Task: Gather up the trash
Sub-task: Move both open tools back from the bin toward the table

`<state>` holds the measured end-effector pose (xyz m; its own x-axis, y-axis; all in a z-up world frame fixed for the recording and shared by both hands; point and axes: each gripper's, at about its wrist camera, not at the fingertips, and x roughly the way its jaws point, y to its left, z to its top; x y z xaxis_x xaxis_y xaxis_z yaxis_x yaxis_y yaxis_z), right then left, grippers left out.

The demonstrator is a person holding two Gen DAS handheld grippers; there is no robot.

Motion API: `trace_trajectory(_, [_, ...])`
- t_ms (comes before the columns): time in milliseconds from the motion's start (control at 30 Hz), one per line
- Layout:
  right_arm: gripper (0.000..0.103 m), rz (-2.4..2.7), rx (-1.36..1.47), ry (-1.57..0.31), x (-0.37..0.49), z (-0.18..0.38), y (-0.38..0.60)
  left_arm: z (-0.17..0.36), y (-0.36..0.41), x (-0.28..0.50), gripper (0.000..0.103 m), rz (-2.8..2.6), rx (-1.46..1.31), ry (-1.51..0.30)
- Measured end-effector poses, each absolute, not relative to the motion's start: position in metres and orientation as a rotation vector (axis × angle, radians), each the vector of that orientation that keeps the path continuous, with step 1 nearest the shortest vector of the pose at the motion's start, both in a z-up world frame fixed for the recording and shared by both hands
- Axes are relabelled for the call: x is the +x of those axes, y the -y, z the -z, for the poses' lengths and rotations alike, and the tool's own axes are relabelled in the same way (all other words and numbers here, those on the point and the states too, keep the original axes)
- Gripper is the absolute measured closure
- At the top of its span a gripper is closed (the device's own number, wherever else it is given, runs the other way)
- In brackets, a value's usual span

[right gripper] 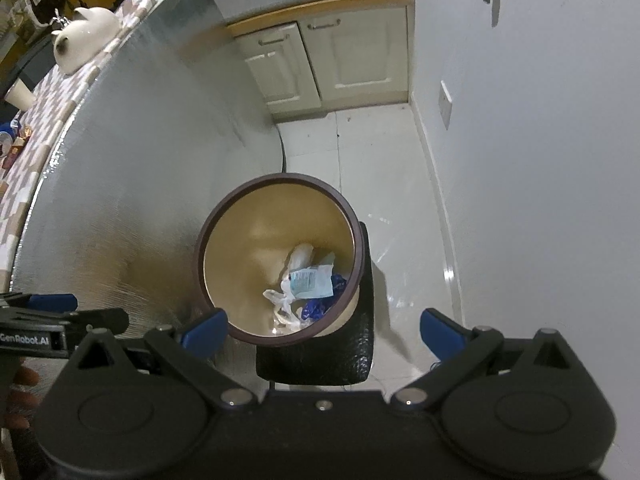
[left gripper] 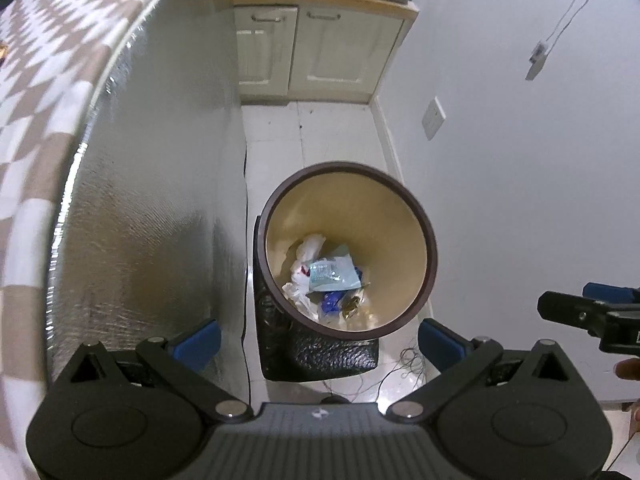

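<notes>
A round trash bin point(left gripper: 420, 220) with a dark brown rim and tan inside stands on the white floor beside the table; it also shows in the right wrist view point(right gripper: 240, 248). Inside lie a light blue wrapper point(left gripper: 332, 274), white plastic and blue scraps point(right gripper: 316, 308). My left gripper point(left gripper: 318, 340) is open and empty, held above the bin's near edge. My right gripper point(right gripper: 322, 330) is open and empty, also above the bin. Each gripper shows at the edge of the other's view.
A silver foil cloth point(left gripper: 152, 200) hangs down the table's side at the left, under a checkered tablecloth point(left gripper: 36, 92). A white teapot point(right gripper: 84, 38) stands on the table. Cream cabinets point(left gripper: 316, 48) stand at the back, a white wall point(left gripper: 520, 180) at the right. Thin wires point(left gripper: 404, 368) lie on the floor.
</notes>
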<state>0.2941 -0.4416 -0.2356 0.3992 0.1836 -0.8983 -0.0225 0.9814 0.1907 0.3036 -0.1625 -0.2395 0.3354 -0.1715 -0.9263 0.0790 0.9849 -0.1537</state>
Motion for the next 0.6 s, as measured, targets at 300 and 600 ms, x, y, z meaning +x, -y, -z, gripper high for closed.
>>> trace_trajectory(300, [0.0,-0.129,0.142,-1.082,0.272,0.198,0.442,0.197,0.163,0.276,0.0,0.192,-0.083,-1.112])
trace_trajectory(600, [0.0,-0.122,0.135,-0.986,0.241,0.153,0.428,0.152,0.146,0.241,0.0,0.215,-0.109,-1.004])
